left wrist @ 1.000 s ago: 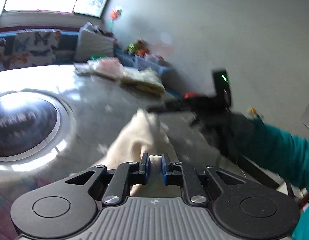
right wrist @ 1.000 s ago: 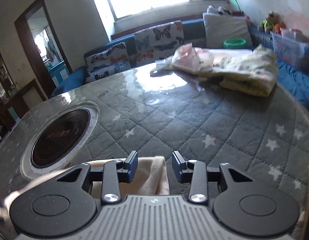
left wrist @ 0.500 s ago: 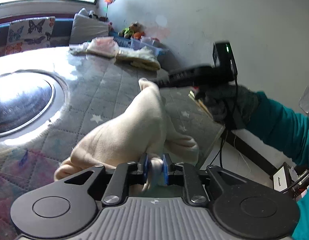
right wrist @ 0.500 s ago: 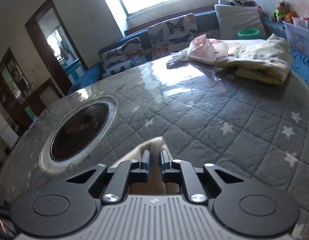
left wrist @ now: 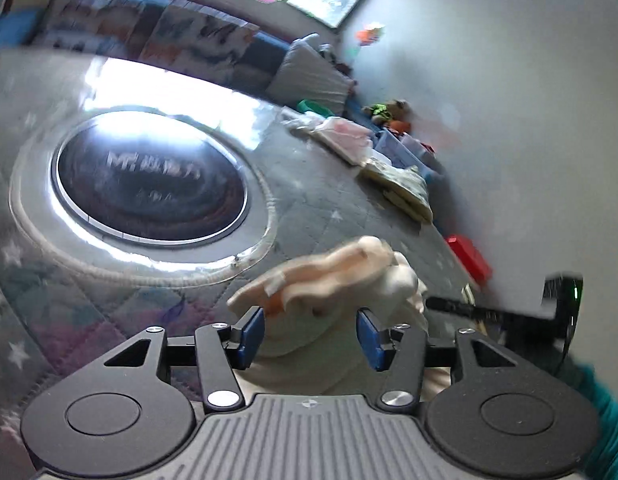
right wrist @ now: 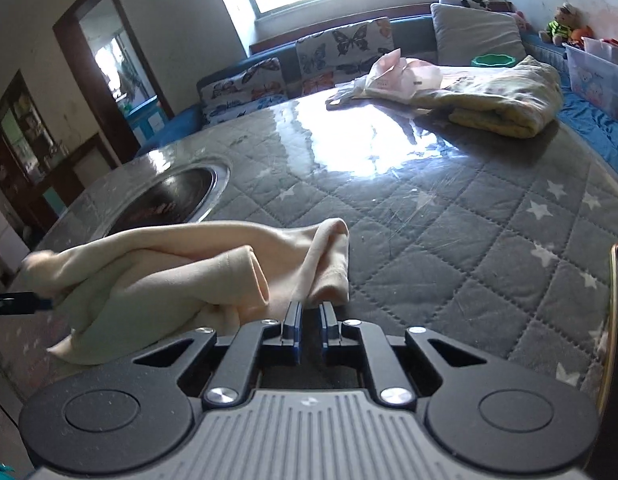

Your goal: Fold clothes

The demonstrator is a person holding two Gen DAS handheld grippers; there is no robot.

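Note:
A cream garment (right wrist: 181, 276) lies bunched on the grey quilted table (right wrist: 449, 216). My right gripper (right wrist: 309, 316) is shut on its near edge, jaws nearly closed with cloth between them. In the left wrist view the same garment (left wrist: 333, 280) sits just beyond my left gripper (left wrist: 311, 334), whose blue pads (left wrist: 251, 334) stand wide apart with cloth between but not pinched. The right gripper also shows in the left wrist view (left wrist: 461, 308) at the right, touching the garment. The left view is motion-blurred.
A round dark inset with a metal rim (left wrist: 149, 184) sits in the table to the left. Folded yellow (right wrist: 505, 100) and pink (right wrist: 393, 76) clothes lie at the far edge. A butterfly-print sofa (right wrist: 333, 52) and storage bins (right wrist: 597, 68) stand behind. A red object (left wrist: 469, 256) is by the wall.
My left gripper has opened and let go of the garment, which dropped onto the table. My right gripper stays shut on the cloth and has pulled back slightly.

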